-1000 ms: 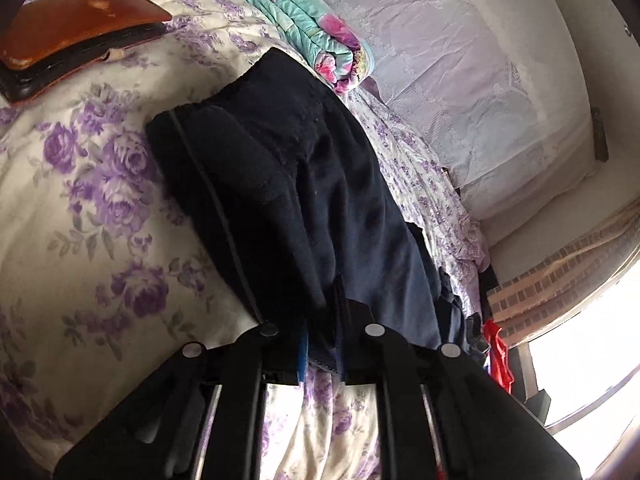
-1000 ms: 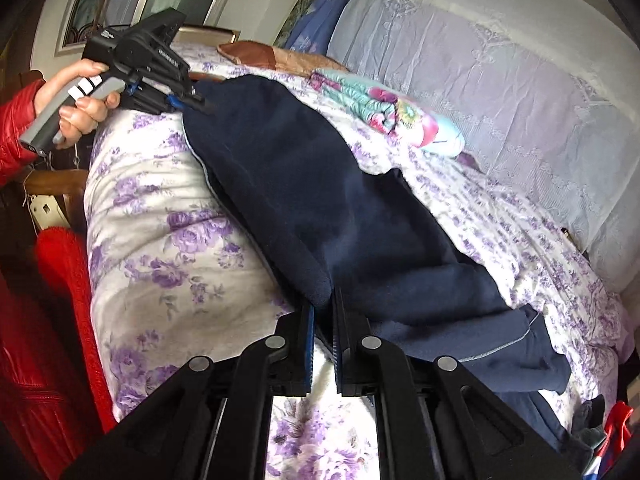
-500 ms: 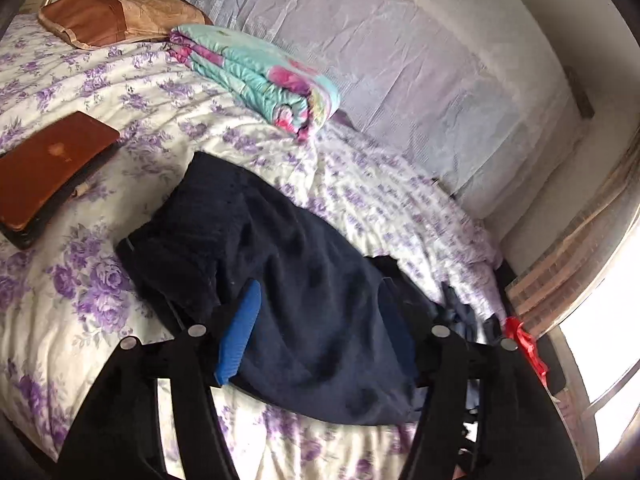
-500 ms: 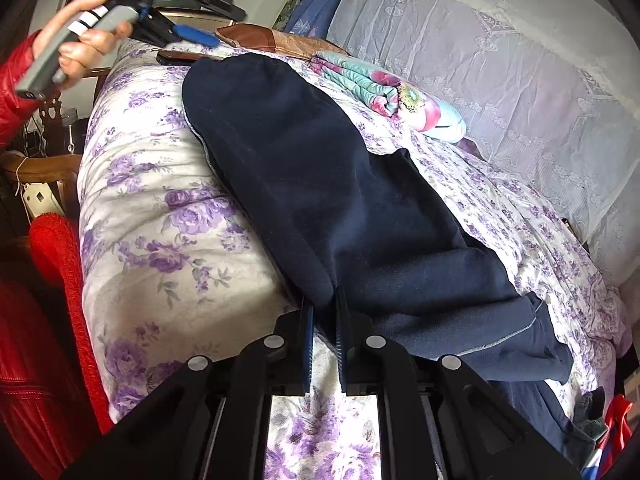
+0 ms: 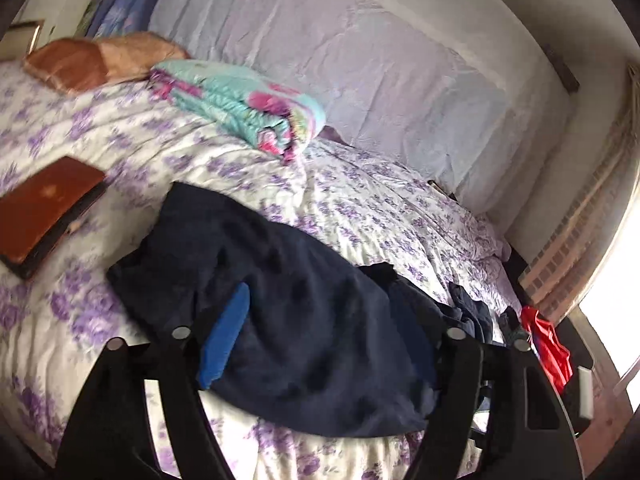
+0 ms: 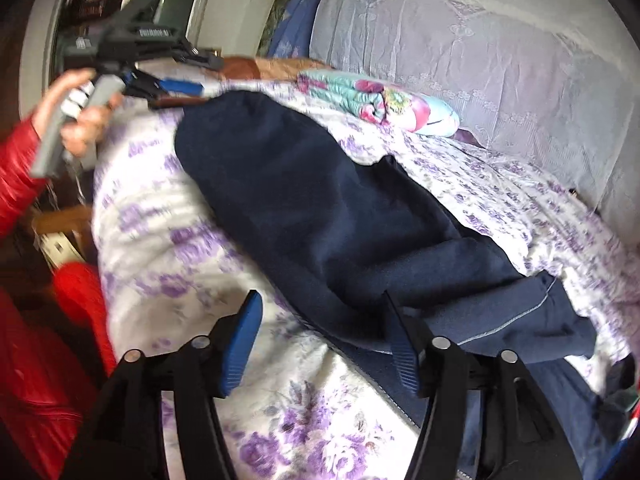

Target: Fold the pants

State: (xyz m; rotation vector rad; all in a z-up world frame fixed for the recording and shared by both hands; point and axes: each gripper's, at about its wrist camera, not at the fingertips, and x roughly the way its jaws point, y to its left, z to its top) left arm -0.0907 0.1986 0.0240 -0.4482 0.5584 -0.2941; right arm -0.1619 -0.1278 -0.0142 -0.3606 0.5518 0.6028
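Dark navy pants (image 5: pixel 280 312) lie folded lengthwise on the floral bedspread (image 5: pixel 360 208), and show in the right wrist view too (image 6: pixel 320 216). My left gripper (image 5: pixel 320 344) is open and empty, raised above the pants. It also shows in the right wrist view (image 6: pixel 176 68), held up at the far left by a hand in a red sleeve. My right gripper (image 6: pixel 324 340) is open, its blue pads (image 6: pixel 240 344) apart at the near edge of the pants, holding nothing.
A folded teal floral blanket (image 5: pixel 240 108) lies by the lace-covered backrest (image 5: pixel 360 72). A brown notebook (image 5: pixel 44 208) and a brown pillow (image 5: pixel 96 60) sit at the left. More dark clothes (image 5: pixel 472 312) and a red item (image 5: pixel 548 344) lie at the bed's right end.
Both grippers have let go of the pants: the left opened and lifted away first, the right opened just now. The pants now rest on the bed.
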